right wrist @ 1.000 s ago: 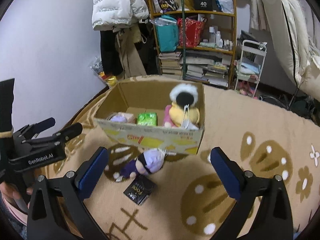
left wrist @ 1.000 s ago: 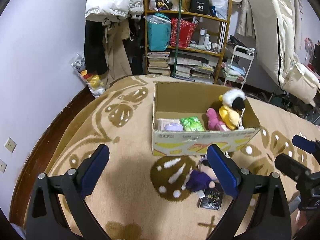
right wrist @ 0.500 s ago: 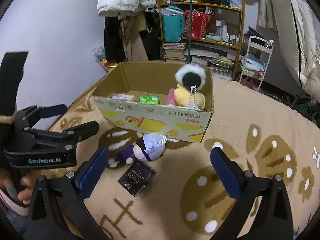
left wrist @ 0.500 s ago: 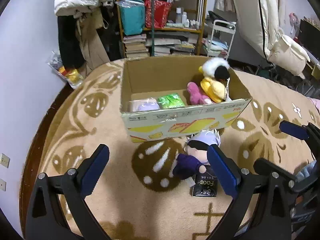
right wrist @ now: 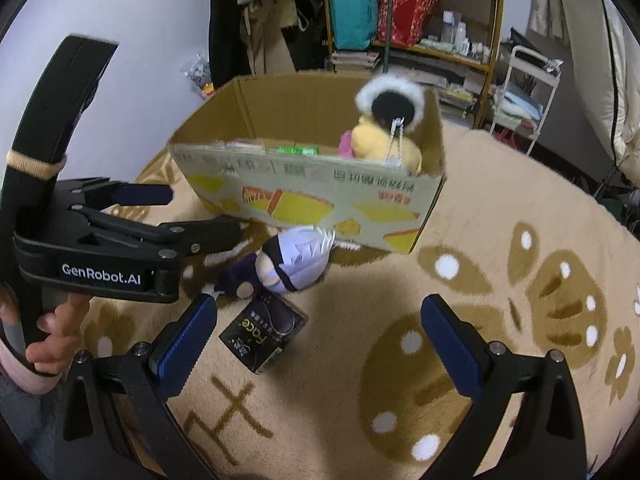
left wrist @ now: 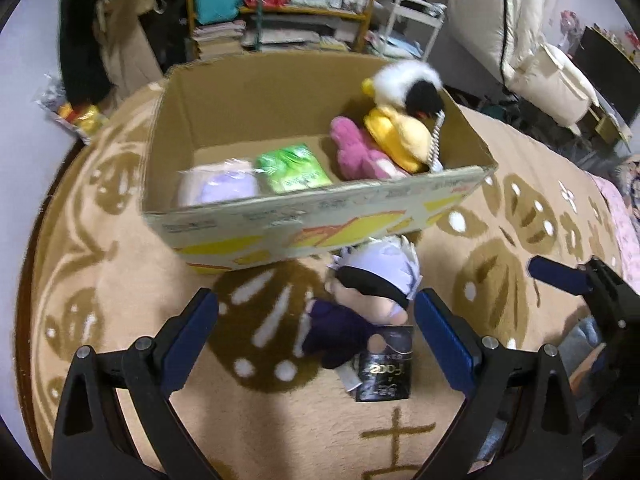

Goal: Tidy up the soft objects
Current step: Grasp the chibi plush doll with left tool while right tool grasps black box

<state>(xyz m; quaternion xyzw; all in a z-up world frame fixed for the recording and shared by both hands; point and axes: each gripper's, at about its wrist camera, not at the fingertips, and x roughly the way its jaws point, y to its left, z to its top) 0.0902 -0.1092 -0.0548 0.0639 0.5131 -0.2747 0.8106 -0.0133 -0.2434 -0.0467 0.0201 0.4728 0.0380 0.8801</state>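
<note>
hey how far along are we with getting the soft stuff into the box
Partly done. The cardboard box already holds a yellow plush, a pink plush, a green pack and a pale purple pack. Neither the left gripper nor the right gripper holds anything; both are open. Left: the white-haired doll and a black packet, both on the rug.

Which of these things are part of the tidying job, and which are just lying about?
Part of the job:
- cardboard box
- white-haired plush doll on the rug
- black packet beside it
- yellow plush, pink plush, green pack in the box
- left gripper, open

Lying about:
- shelf
- white cart
- patterned rug
</note>
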